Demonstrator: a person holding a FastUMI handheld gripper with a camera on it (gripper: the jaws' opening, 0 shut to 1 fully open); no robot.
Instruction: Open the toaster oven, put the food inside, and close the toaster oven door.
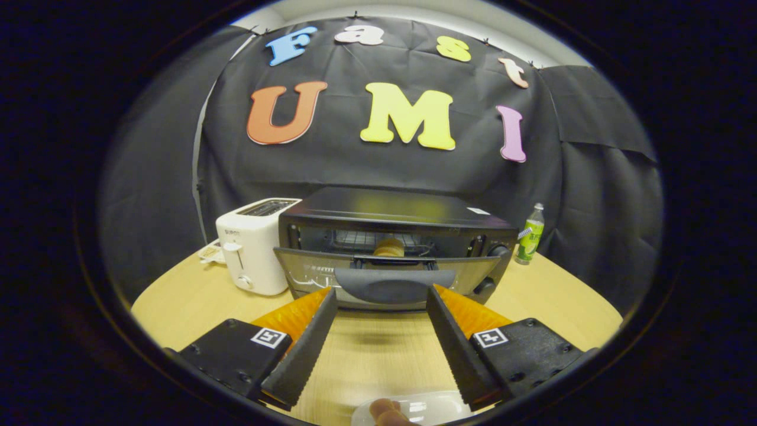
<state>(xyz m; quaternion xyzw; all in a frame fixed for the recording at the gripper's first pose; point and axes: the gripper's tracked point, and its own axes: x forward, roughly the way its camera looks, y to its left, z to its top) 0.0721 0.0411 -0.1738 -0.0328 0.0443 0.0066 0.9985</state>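
Black metal and glass make the toaster oven [390, 248] that we see just ahead of the tool [381, 296], on the pale wooden surface [550, 290]. Its door [387, 275] hangs partly open, tilted toward us, and the dark handle [395, 285] of the door lies between the two fingertips, a little beyond them. We cannot tell if the tips touch it. The tool is spread wide and grips nothing. Inside the oven, beyond the door, a round piece of food [388, 247] rests on the wire rack [361, 239]. To the left of the oven, near it, stands a white toaster [254, 245]. To the right and a little behind stands a green bottle [530, 234]. Close under the tool, behind the fingers, we see a pale plate [432, 408] with a brownish rounded thing [387, 411] at its edge; what that is we cannot tell.
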